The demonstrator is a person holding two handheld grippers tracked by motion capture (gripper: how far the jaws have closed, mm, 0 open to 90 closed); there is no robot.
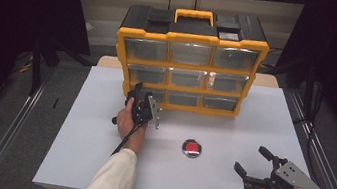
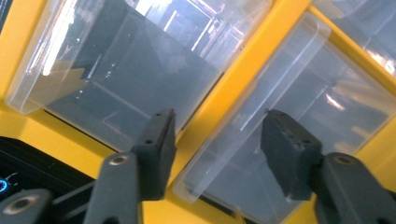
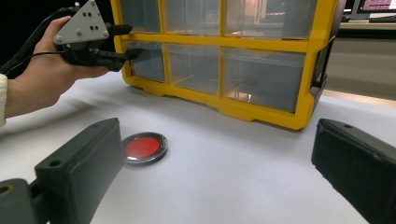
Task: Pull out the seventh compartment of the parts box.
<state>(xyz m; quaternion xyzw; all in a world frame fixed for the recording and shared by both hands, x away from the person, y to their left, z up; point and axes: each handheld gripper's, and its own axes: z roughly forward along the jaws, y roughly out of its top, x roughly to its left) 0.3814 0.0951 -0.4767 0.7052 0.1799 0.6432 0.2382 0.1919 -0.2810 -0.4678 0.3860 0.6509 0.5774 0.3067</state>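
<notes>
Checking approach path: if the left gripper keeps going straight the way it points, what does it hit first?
Likely the clear front of a bottom-left drawer in the yellow organizer; the left gripper is open and straddles its edge. Contact can't be judged.

Drawer cabinet [image 1: 190,60] upright at the table's [image 1: 80,162] far edge, drawers in three rows of three. Left gripper [image 1: 136,101] against the bottom-left drawer [image 2: 285,135], jaws on either side of its front. Round lidded tin [image 1: 191,148] on the table before the cabinet, between both hands. Right gripper [image 1: 251,161] near the table's right front corner, right of the tin.
</notes>
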